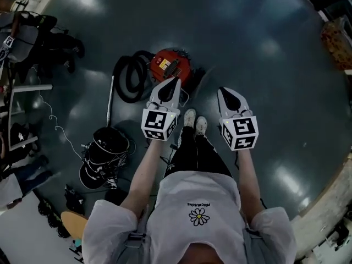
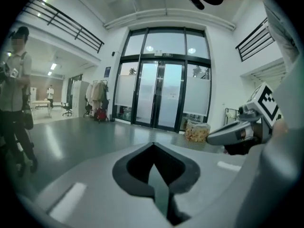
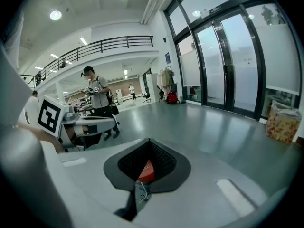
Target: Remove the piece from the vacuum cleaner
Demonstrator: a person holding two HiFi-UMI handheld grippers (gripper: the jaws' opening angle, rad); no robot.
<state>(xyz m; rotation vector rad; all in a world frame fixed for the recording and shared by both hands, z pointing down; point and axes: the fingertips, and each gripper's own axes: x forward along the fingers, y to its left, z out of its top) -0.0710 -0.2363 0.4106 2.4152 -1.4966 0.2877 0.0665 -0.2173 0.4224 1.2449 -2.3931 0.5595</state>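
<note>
A red canister vacuum cleaner [image 1: 171,66] stands on the dark floor just ahead of the person's shoes, with a black hose [image 1: 130,77] coiled at its left and a thin metal tube [image 1: 109,99] lying beside it. My left gripper [image 1: 176,81] hangs over the vacuum's near edge, its jaws meeting at a point with nothing between them. The right gripper [image 1: 223,91] is to the right of the vacuum, over bare floor, also shut and empty. In the right gripper view a bit of the red vacuum [image 3: 147,171] shows through the window behind the closed tips [image 3: 149,140].
A black bucket with cables [image 1: 106,147] sits at the left on the floor, with bags and clutter [image 1: 33,43] further left. A person [image 3: 98,100] stands far off in the hall. A patterned bag [image 3: 283,122] rests by the glass doors [image 2: 161,94].
</note>
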